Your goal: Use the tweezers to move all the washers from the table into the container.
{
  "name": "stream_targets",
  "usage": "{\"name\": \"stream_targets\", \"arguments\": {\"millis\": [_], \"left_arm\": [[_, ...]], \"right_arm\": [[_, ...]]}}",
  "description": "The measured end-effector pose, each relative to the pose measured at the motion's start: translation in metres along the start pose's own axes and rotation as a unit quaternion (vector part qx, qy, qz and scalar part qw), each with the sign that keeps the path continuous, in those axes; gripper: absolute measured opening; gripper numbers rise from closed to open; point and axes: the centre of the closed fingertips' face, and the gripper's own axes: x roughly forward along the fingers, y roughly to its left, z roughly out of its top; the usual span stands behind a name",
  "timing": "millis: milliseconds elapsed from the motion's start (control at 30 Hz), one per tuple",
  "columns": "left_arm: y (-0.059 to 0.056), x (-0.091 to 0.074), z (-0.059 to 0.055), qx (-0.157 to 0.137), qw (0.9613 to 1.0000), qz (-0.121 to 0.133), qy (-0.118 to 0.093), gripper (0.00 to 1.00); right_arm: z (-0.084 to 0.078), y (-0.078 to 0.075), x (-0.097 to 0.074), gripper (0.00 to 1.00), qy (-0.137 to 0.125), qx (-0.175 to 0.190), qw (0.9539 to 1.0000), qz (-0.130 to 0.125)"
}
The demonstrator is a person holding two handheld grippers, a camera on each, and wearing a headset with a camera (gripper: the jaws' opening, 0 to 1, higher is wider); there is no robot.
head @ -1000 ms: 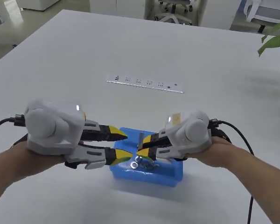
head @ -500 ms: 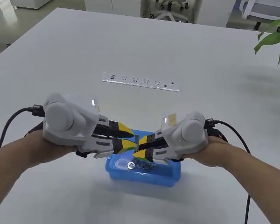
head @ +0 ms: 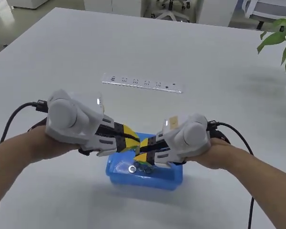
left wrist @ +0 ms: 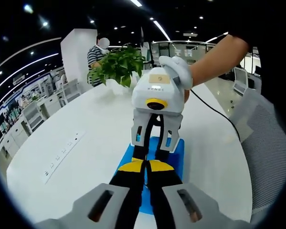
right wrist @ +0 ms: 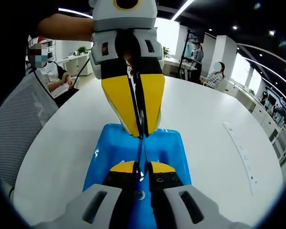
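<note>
A blue container (head: 168,174) stands on the white table in front of me, with several washers (head: 132,168) lying in it. Both grippers meet tip to tip just above it. My left gripper (head: 135,140) comes in from the left with its yellow jaws shut. My right gripper (head: 139,155) comes in from the right, also shut. In the right gripper view the thin metal tweezers (right wrist: 140,149) run from my right gripper (right wrist: 138,167) up into the closed tips of the left gripper (right wrist: 141,131). A washer (right wrist: 140,194) shows in the container (right wrist: 109,143) below.
A white power strip (head: 142,82) lies flat on the table beyond the container. A leafy plant (head: 281,40) stands at the far right edge. Office chairs stand past the table's far side, and people sit in the background of the right gripper view.
The left gripper's jaws, spread apart a second ago, have closed and moved right onto the tweezers' end. The right gripper has stayed over the container. The head camera has shifted slightly.
</note>
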Motion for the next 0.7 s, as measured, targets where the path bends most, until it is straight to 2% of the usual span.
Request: {"name": "stream_targets", "arguments": {"millis": [367,567,700], "left_arm": [[-0.001,-0.004,0.007,0.011,0.9999,-0.010,-0.003,0.06],[-0.005,-0.009,0.014,0.013,0.9996,-0.025,-0.008,0.06],[-0.009,-0.012,0.019,0.018,0.9993,-0.031,-0.009,0.06]], "right_arm": [[0.007,0.002,-0.004,0.11,-0.009,0.007,0.9999,0.002],[0.013,0.008,-0.010,0.10,-0.022,0.025,0.9994,0.008],[0.016,0.010,-0.015,0.08,-0.023,0.021,0.9995,0.006]]}}
